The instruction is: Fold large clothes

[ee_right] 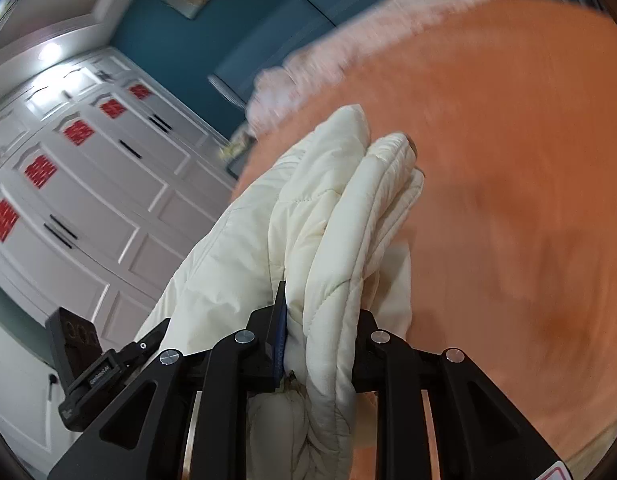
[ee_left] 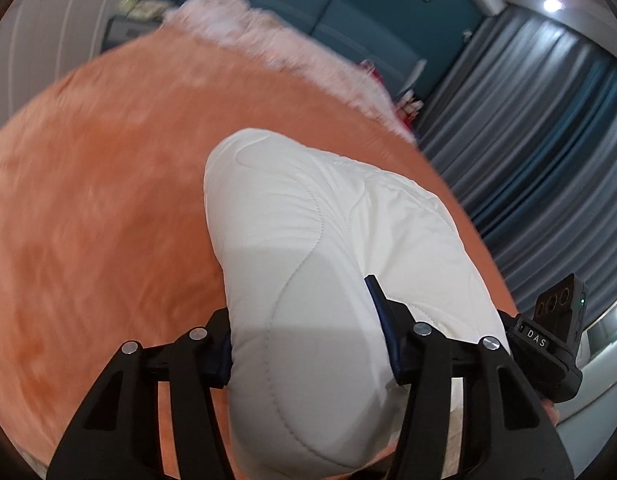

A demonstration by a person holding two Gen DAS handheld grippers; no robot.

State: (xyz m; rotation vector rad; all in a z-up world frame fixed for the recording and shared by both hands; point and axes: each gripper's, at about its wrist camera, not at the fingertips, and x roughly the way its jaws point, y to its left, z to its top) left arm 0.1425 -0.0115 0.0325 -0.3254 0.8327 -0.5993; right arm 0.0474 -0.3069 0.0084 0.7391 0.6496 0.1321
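Note:
A white quilted padded garment (ee_left: 316,232) hangs over an orange bed cover (ee_left: 108,200). In the left wrist view a thick fold of it fills the gap between the black fingers, and my left gripper (ee_left: 300,320) is shut on it. In the right wrist view the same garment (ee_right: 332,208) is bunched into several layers, its far end drooping toward the bed. My right gripper (ee_right: 322,304) is shut on that bunch, and the blue pad of one finger (ee_right: 280,320) presses its side. Both views are blurred at the far edge.
The orange bed cover (ee_right: 508,160) spreads wide, with a pink fluffy blanket (ee_left: 268,36) at its far end. Grey curtains (ee_left: 528,140) hang on one side and a white panelled wardrobe (ee_right: 88,184) stands on the other. A black device (ee_left: 548,340) sits close by the left gripper.

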